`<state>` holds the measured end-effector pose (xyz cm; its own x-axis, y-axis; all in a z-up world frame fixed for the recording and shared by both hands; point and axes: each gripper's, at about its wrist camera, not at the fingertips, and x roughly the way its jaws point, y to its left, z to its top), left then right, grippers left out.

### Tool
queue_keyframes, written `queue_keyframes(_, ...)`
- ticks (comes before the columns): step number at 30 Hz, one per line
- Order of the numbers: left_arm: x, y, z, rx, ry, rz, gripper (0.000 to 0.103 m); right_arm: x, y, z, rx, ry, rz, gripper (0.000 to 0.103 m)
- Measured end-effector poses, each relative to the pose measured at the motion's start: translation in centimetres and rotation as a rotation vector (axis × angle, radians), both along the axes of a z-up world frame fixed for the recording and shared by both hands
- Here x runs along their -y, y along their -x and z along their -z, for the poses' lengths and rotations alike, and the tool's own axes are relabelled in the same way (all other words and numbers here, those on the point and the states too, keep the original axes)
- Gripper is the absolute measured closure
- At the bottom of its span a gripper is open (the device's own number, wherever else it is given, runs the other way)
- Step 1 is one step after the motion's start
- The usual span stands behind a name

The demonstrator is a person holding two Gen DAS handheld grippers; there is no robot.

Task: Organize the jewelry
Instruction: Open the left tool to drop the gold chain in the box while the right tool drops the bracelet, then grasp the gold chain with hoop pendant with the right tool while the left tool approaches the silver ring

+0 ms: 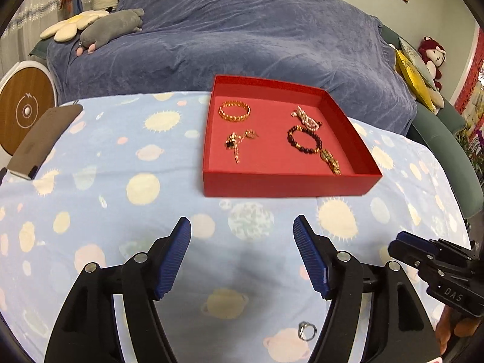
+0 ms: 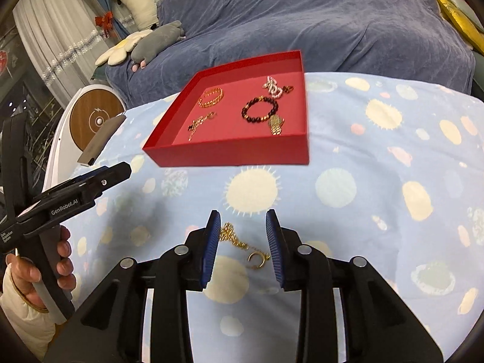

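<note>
The gold chain (image 2: 239,243) lies on the planet-print cloth (image 2: 378,199), well short of the red tray (image 2: 236,152), stretched crosswise between the parted fingers of the right gripper (image 2: 243,242), which is nearer than the left gripper (image 1: 242,254), also open and empty.

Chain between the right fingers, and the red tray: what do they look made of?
The chain looks like gold-toned metal: shiny yellow links ending in a small ring, though plating can't be ruled out. The red tray seems to be matte cardboard, with thin, straight, sharp-cornered walls and no gloss.
</note>
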<state>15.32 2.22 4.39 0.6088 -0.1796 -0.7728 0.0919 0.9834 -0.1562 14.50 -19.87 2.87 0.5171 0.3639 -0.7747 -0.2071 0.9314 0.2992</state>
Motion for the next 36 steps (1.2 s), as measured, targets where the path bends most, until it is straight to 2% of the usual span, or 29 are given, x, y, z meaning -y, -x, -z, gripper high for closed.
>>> queue_keyframes(2,0.3,0.7,0.8,-0.020,0.014,0.025,0.036,-0.8,0.0,1.0,-0.018,0.011,-0.022,0.072)
queue_keyframes(6,1.2,2.2,1.6,-0.012,-0.038,0.084,0.036,-2.1,0.1,1.9,-0.027,0.040,-0.059,0.072)
queue_keyframes(9,1.3,2.9,2.4,-0.034,-0.028,0.114,0.036,-2.7,0.1,2.5,-0.029,0.055,-0.075,0.072)
queue_keyframes(16,1.0,4.1,4.2,-0.072,-0.051,0.133,0.036,-4.4,-0.9,3.4,-0.041,0.083,-0.100,0.072)
queue_keyframes(23,0.2,4.7,4.7,-0.084,-0.051,0.134,0.036,-5.3,-1.2,4.5,-0.034,0.135,-0.108,0.072)
queue_keyframes(26,0.2,4.8,4.6,-0.084,-0.045,0.139,0.036,-5.7,-0.8,4.4,-0.018,0.192,-0.117,0.080)
queue_keyframes(27,0.2,4.9,4.5,-0.084,-0.042,0.142,0.036,-5.7,-0.7,4.5,-0.016,0.202,-0.116,0.087)
queue_keyframes(30,0.5,5.0,4.6,-0.086,-0.042,0.153,0.036,-5.1,-0.7,4.4,-0.025,0.193,-0.109,0.096)
queue_keyframes(34,1.2,5.3,4.9,-0.092,-0.043,0.174,0.036,-4.5,-0.6,4.0,-0.028,0.170,-0.097,0.096)
queue_keyframes(36,1.7,5.5,5.0,-0.095,-0.043,0.188,0.036,-4.1,-0.6,3.3,-0.017,0.155,-0.090,0.100)
